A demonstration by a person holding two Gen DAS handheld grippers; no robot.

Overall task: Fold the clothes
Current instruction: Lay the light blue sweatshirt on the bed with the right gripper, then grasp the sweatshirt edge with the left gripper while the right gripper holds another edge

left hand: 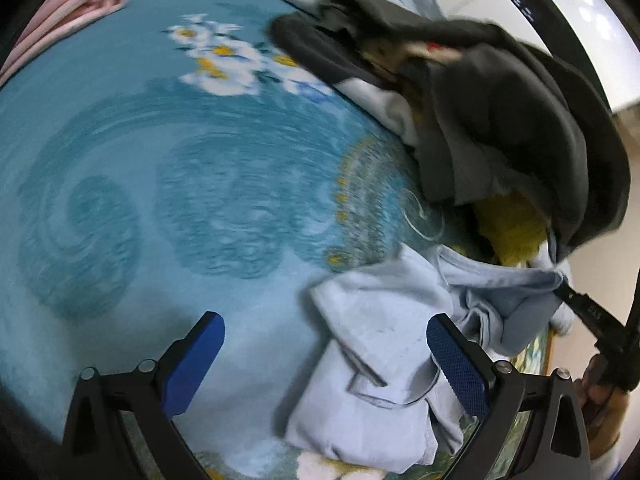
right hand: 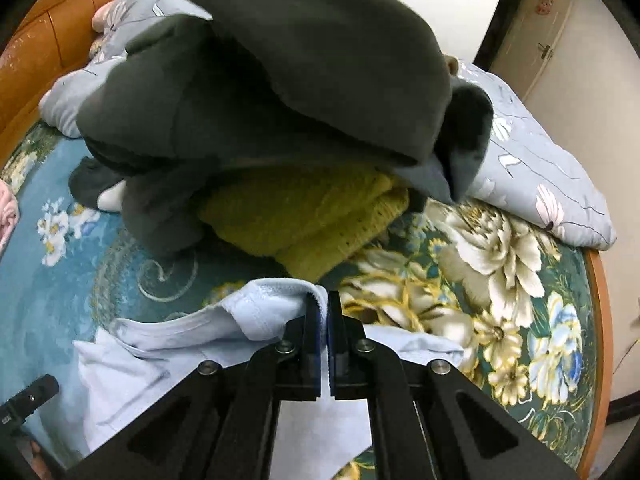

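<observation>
Right wrist view: bed (right hand: pixel 80 248) w/ blue floral cover fills the scene. Beyond the fingers sits a heap: dark fleece (right hand: pixel 280 80) on top, yellow knit (right hand: pixel 312 220) under it, grey quilt (right hand: pixel 532 168) further back and to the right. The light-blue shirt (right hand: pixel 160 356) lies crumpled just under and left of the right gripper (right hand: pixel 323 312), whose fingers are pressed together on a bunched edge of it, prob. the collar or hem; can't tell which.

Left wrist view: same shirt (left hand: pixel 372 360) sits between and ahead-right of the left gripper (left hand: pixel 326 360), fingers spread wide, holding nothing. One blue pad (left hand: pixel 456 364) is over the cloth; touching or not, can't tell (frame's blurred). The pinched edge runs off to the right, toward the right gripper (left hand: pixel 568 294).

Judgement: shirt's long axis looks to run roughly from left gripper across to right one. Left is nearer the loose end, so next move likely needs it to close on the cloth right at its fingers, then both spread it flat on the bare bed to the left.
</observation>
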